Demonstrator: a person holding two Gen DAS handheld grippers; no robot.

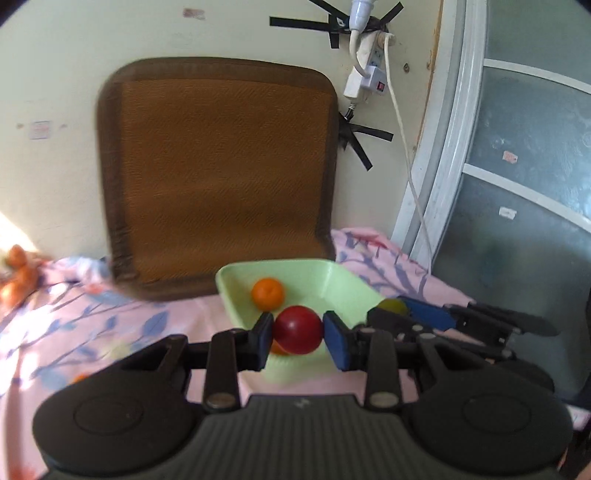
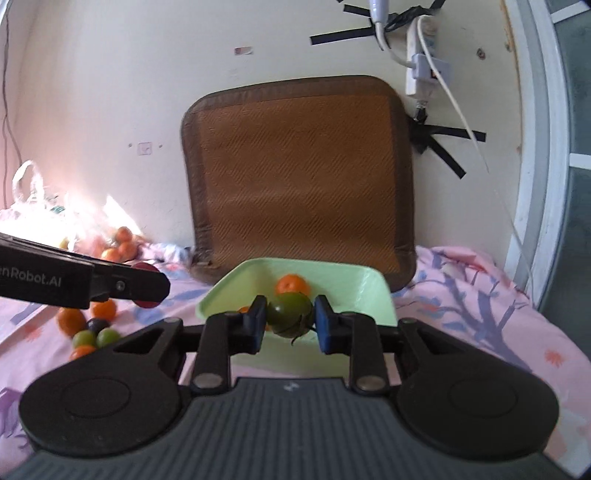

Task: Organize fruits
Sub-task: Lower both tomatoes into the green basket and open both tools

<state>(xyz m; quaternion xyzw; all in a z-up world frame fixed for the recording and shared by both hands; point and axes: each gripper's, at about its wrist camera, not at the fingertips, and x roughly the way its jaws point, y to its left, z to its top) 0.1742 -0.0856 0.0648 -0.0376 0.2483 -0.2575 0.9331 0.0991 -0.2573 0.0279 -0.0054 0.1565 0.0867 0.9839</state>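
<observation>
Both carries are under way. The left gripper point(image 1: 298, 334) pinches a red fruit point(image 1: 297, 329); the right gripper point(image 2: 290, 319) pinches a green tomato point(image 2: 290, 318). Each hangs at the near rim of the green bowl point(image 2: 354, 291) on the bed, which already holds an orange point(image 2: 291, 285). Next, probably: move over the bowl, then release. Farther left, loose fruit point(image 2: 90, 328) waits. The left gripper's arm reads "nRobot.AI".

Cream wall point(image 1: 74, 74) standing behind, black tape strips point(image 1: 295, 24) holding a white power strip point(image 1: 371, 55). Brown woven cushion point(image 1: 221, 173) leaning against it on pink floral bedsheet point(image 2: 480, 295). Sunlight point(image 2: 74, 206) glaring left; frosted window point(image 1: 524, 155) right.
</observation>
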